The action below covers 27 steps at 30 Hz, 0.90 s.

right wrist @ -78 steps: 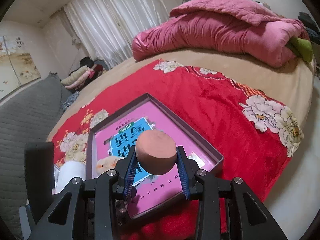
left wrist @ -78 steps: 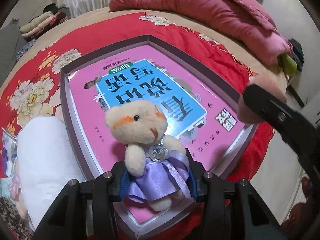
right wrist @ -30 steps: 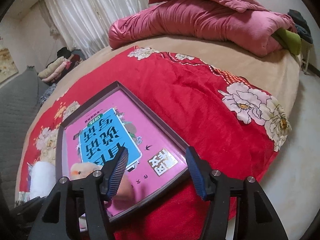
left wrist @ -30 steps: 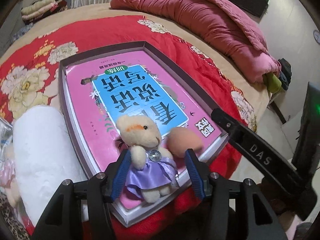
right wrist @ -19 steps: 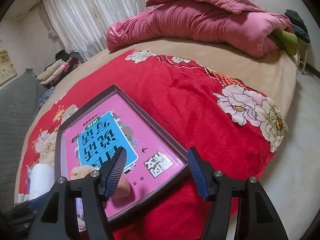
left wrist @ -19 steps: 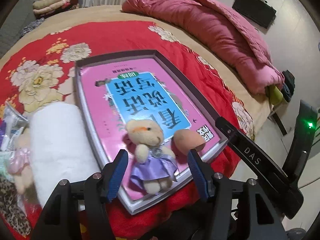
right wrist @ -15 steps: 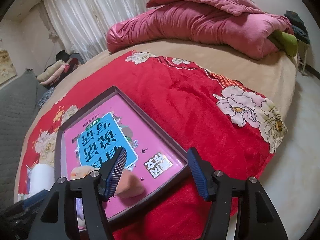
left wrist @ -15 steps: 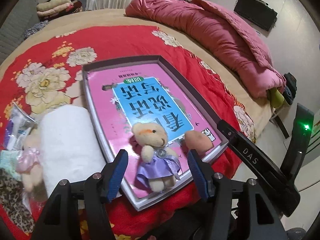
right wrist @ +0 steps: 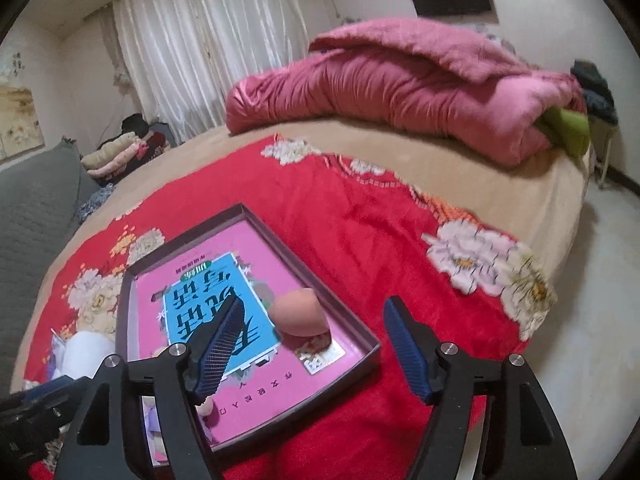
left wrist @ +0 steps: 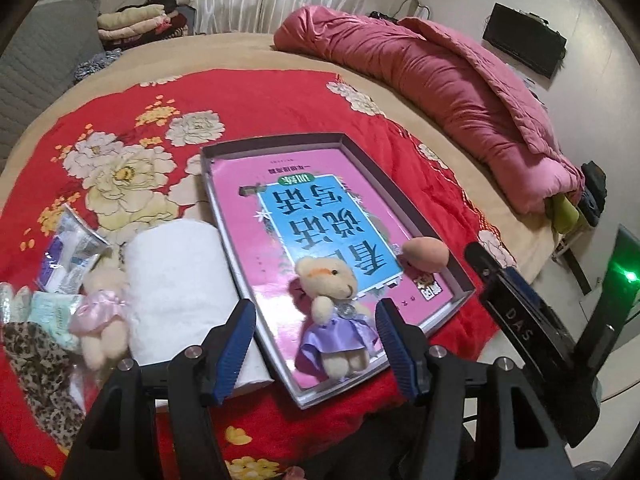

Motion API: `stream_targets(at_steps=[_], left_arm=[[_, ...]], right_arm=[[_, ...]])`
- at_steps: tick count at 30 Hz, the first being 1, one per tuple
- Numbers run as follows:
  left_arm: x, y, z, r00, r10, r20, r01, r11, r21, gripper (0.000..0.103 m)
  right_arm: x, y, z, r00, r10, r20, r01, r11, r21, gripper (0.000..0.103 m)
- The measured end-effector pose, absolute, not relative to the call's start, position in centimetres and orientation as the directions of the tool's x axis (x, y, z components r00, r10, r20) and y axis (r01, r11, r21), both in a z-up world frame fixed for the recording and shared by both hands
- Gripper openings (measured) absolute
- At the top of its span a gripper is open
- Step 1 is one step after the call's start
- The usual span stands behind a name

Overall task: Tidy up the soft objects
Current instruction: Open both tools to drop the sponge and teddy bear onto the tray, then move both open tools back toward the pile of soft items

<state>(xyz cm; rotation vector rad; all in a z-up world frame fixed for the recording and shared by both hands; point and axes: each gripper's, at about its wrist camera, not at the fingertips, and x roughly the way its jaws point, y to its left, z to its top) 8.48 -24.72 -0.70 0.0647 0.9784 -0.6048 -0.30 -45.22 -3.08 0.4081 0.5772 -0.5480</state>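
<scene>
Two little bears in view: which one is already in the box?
The bear in the purple dress, lying on the pink book inside the box. The bear in the pink dress is still outside, left of the white roll.

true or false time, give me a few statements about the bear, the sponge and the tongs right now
1. The bear in the purple dress lies inside the tray. True.
2. The left tongs grip that bear. False: open, pads clear of it.
3. The peach sponge rests on the red blanket. False: it sits in the tray.
4. The right tongs are opening with nothing between the pads. True.
5. The white roll lies outside the tray. True.
</scene>
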Motion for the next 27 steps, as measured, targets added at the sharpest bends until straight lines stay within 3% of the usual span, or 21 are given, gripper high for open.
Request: stream_targets(at_steps=[27], left_arm=[[5.3,-18.3,0.1,0.458,-0.385,-0.801,0.444,0.880,-0.169,0.062]], right_arm=[[-2.3,-39.0,-0.3,0.718,-0.377,-0.585,0.507,0.859,0.068,0.074]])
